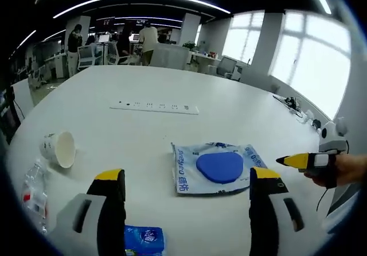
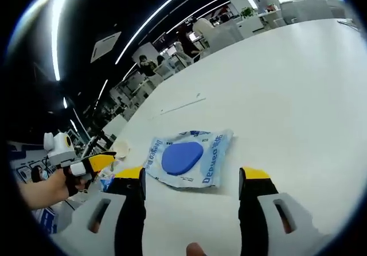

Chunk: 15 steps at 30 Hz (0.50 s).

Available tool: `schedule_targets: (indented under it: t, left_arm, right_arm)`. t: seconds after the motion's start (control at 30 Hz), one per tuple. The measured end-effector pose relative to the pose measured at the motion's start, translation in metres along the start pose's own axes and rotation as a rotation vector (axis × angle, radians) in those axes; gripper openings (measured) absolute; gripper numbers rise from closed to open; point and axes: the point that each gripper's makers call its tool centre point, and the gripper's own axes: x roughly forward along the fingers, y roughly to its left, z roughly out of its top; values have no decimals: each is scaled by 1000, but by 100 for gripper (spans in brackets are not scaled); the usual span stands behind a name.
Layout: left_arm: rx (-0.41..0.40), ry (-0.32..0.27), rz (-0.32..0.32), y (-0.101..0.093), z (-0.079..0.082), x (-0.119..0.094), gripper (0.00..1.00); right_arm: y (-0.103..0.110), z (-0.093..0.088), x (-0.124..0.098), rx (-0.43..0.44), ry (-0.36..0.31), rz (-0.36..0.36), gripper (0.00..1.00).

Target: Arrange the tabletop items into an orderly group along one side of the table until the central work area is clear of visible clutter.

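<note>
Taking the blue-and-white packet [image 1: 217, 167] as my reference, it lies flat on the white counter [image 1: 172, 84], just ahead of my left tongs [image 1: 186, 184], whose jaws stand wide apart with nothing between them. In the right gripper view the same packet [image 2: 188, 157] sits just beyond my right tongs [image 2: 192, 181], also spread open and empty (a fingertip shows at the bottom edge). Left of the packet in the left gripper view, a paper cup [image 1: 59, 148] lies tipped on its side, and nearer me than the cup a clear plastic bottle [image 1: 33, 196] lies at the counter's edge. A small blue pack [image 1: 144, 240] rests between my left jaws, nearer me than the packet and apart from it. Beyond the packet, a long white power strip [image 1: 155, 107] is set in the counter. To the packet's right, my right hand [image 1: 344, 170] holds its yellow-tipped gripper; I cannot tell its opening from there.
</note>
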Motion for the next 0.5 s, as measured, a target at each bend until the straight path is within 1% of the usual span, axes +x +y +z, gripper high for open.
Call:
schedule_targets:
  t: [0.3, 0.5]
  left_arm:
    - [-9, -8, 1, 4, 0, -3, 89]
    - [-16, -11, 22, 15, -4, -14, 88]
  right_arm:
    - [4, -8, 1, -3, 28, 4, 63]
    - [17, -17, 7, -13, 59, 31, 62]
